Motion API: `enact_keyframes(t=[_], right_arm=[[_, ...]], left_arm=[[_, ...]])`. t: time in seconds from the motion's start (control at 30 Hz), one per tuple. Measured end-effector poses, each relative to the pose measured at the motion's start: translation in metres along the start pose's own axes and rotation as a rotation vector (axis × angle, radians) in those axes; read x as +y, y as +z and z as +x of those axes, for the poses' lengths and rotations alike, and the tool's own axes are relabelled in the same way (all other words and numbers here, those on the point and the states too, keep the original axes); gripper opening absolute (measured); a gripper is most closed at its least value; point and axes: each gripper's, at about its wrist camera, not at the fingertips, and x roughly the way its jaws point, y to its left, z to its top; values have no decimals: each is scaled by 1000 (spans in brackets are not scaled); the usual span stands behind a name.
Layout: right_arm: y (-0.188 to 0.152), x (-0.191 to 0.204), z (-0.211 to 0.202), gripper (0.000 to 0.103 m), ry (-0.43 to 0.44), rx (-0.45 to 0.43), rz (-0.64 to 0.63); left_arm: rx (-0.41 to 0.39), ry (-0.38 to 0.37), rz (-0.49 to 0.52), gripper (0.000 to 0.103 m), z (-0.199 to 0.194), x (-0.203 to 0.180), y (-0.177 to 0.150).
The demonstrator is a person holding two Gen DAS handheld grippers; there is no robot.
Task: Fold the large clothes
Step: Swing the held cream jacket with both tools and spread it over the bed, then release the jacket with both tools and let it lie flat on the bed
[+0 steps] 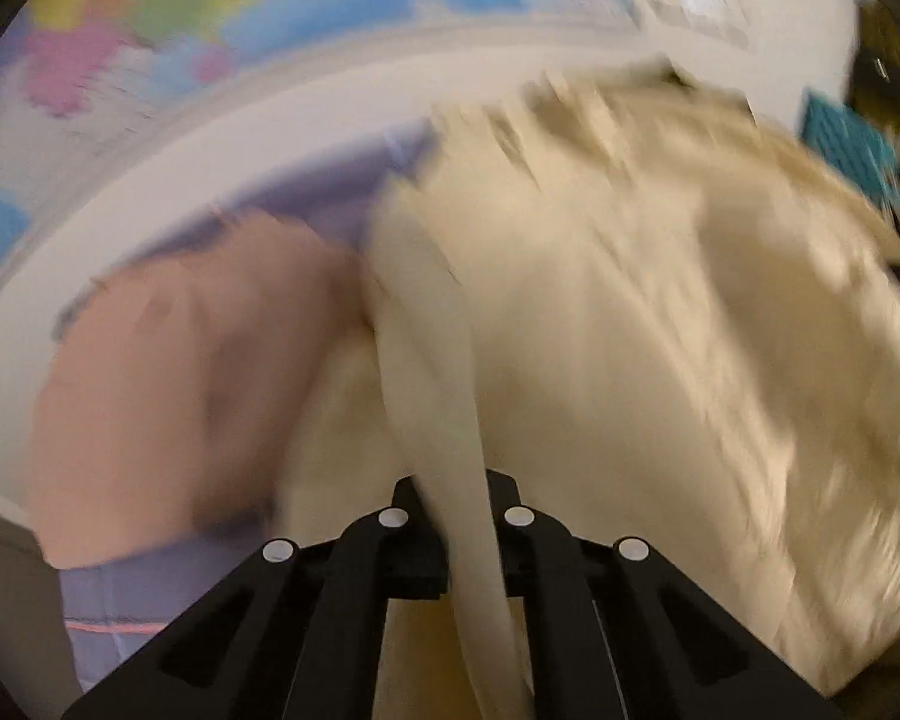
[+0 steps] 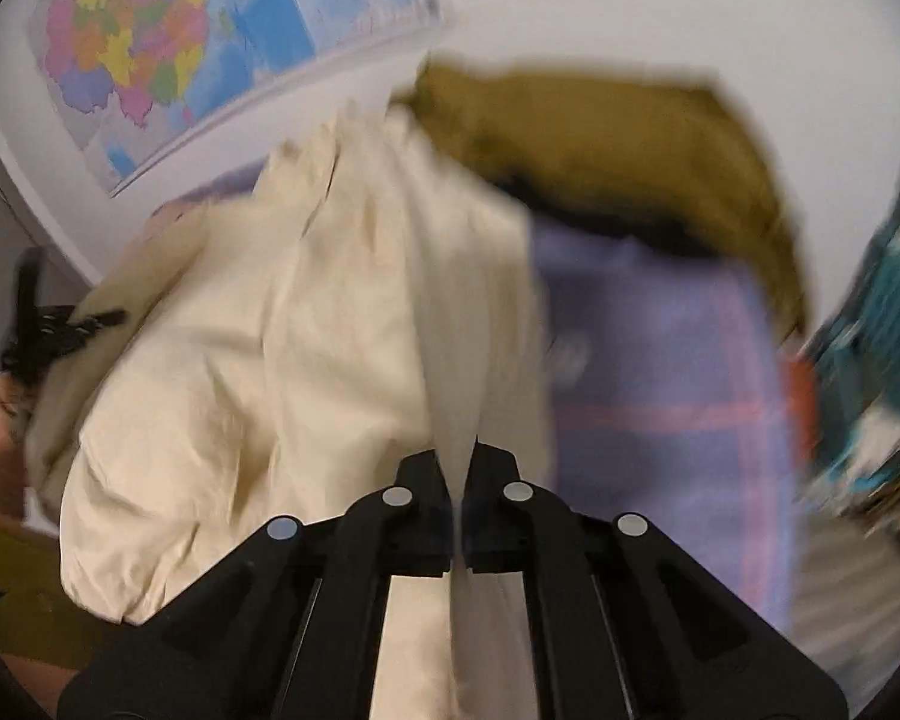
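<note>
A large cream garment [image 1: 630, 312] fills most of the left wrist view, blurred by motion. A strip of its cloth runs down between the black fingers of my left gripper [image 1: 457, 492], which is shut on it. In the right wrist view the same cream garment [image 2: 258, 372] hangs bunched to the left. A fold of it is pinched in my right gripper [image 2: 459, 468], whose jaws are closed on the cloth. The other gripper [image 2: 48, 324] shows dark at the far left edge, against the garment.
A purple checked sheet [image 2: 660, 396] lies under the clothes. A pinkish garment [image 1: 174, 396] sits left of the cream one, an olive-brown garment [image 2: 618, 138] lies behind, and a teal patterned cloth [image 2: 888, 324] is at the right. Coloured maps [image 2: 168, 54] hang on the white wall.
</note>
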Motion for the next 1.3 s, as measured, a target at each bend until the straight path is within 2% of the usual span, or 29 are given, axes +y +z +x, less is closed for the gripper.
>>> enact_keyframes(t=[0.07,0.13,0.17,0.23,0.27,0.3,0.33,0.4,0.47,0.5,0.53,0.57,0.6,0.63,0.7,0.77,0.8,0.83,0.87,0.93,1.0,1.03,1.1,1.13,1.17,1.2,1.23,1.3], right_arm=[[28,-4,-35,2,-40,-103,-4],[52,-9,-56,2,-98,-173,-21],[64,-13,-57,2,-136,-172,-44],[74,-24,-43,6,-182,-138,-27],[77,-31,-30,7,-220,-101,-14],[77,-36,-13,11,-250,-43,-19],[73,-41,5,22,-283,9,-21],[70,-42,23,30,-317,49,-31],[71,-34,22,36,-308,10,-44],[72,-28,18,46,-278,-19,-59],[76,-14,16,60,-253,-59,-89],[82,1,17,64,-223,-91,-127],[86,12,21,63,-203,-100,-155],[94,30,33,63,-188,-101,-215],[104,58,60,62,-202,-82,-303],[112,74,88,57,-189,-39,-360],[116,81,104,47,-209,-19,-390],[118,83,114,30,-223,-2,-407],[122,86,126,17,-224,24,-417],[135,85,133,6,-214,23,-395],[155,75,123,6,-172,-27,-318],[168,66,117,5,-122,-52,-249],[178,57,117,6,-118,-73,-188],[178,55,125,11,-143,-56,-180],[175,55,131,19,-182,-31,-187],[169,53,128,38,-215,-32,-180],[163,52,120,43,-205,-46,-172],[146,52,92,46,-164,-103,-177]], left_arm=[[-61,57,-63,2,-19,22,15],[-89,60,-139,2,-30,49,29],[-90,67,-161,2,-30,59,32],[-71,160,-163,4,-17,71,33],[-51,181,-163,12,-7,74,31],[7,215,-156,17,11,80,25],[44,256,-162,26,21,80,19],[93,315,-121,30,36,77,13],[48,330,-86,34,27,68,14],[1,316,-68,39,15,60,19],[-34,292,-37,51,4,55,24],[-65,281,-4,61,-3,48,30],[-110,277,50,63,-10,35,38],[-122,275,80,66,-10,28,43],[-99,299,128,67,4,16,58],[-54,292,149,66,23,16,65],[-22,288,156,65,34,18,67],[17,312,156,57,50,20,70],[46,339,155,44,62,21,73],[72,354,127,31,75,31,75],[73,336,72,26,79,43,79],[56,355,44,25,79,49,82],[30,400,10,25,78,55,87],[23,420,8,28,77,54,89],[14,436,5,34,72,54,88],[3,457,3,38,65,51,87],[-26,473,20,38,50,45,84],[-94,436,69,40,19,32,74]])
